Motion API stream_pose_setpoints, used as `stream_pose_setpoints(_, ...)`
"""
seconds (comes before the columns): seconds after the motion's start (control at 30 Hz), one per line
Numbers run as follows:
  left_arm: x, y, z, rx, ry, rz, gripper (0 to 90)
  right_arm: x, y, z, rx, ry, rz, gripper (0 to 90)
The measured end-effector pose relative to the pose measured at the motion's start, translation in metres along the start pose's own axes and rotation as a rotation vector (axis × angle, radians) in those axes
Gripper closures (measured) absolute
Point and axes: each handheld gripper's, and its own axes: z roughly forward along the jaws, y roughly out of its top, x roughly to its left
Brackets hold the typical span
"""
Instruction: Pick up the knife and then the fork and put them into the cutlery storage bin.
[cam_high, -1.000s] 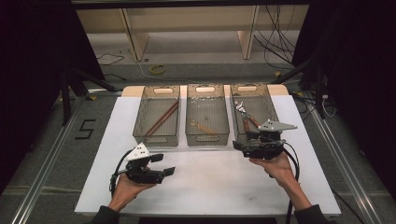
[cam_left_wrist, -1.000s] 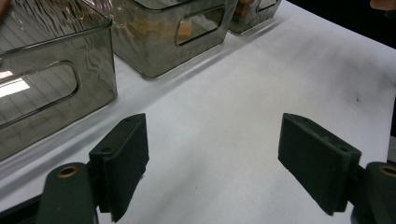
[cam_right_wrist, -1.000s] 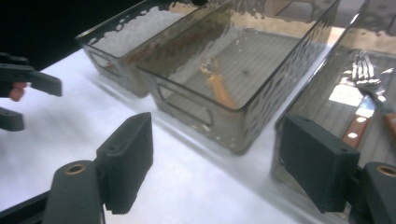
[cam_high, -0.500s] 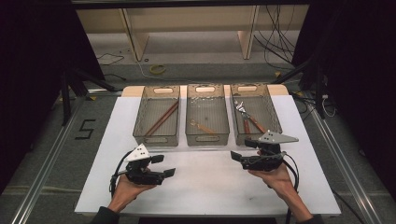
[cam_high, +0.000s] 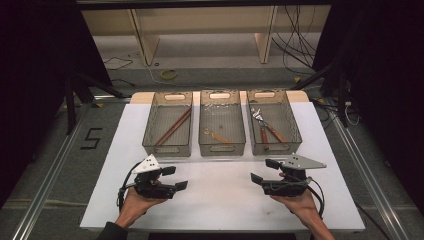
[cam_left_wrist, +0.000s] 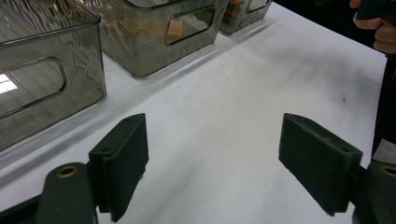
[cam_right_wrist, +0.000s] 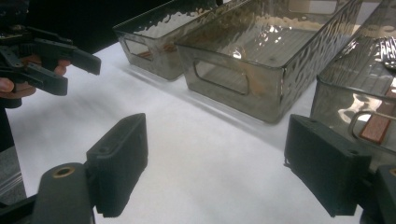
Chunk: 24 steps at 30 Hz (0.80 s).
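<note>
My left gripper hovers low over the white table at the front left, open and empty; the left gripper view has its jaws wide apart above bare surface. At the front right is my right gripper, open, just in front of the right bin. Its jaws have just been opening, with nothing between them. Three smoky clear bins stand in a row: the left bin holds brown sticks, the middle bin a small wooden piece, the right one wood-handled metal tools.
The bins' front walls stand close ahead of both grippers. The other hand's gripper shows at the left of the right gripper view. Floor rails flank the table; a shelf and cables lie beyond.
My right gripper has drawn back from the right bin's front end toward the person and sunk lower over the table. The left gripper has stayed put.
</note>
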Motion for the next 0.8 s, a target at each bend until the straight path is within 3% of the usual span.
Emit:
stream_pose_setpoints(0.37, -0.003, -0.002, 0.000, -0.002, -0.013, -0.001, 22.6, 0.004, -0.014, -0.012, 0.001, -0.023, -0.001, 21.0)
stream_pose_setpoints(0.8, -0.003, -0.002, 0.001, -0.001, -0.011, 0.010, 22.2, 0.004, -0.016, -0.012, 0.004, -0.025, -0.002, 21.1)
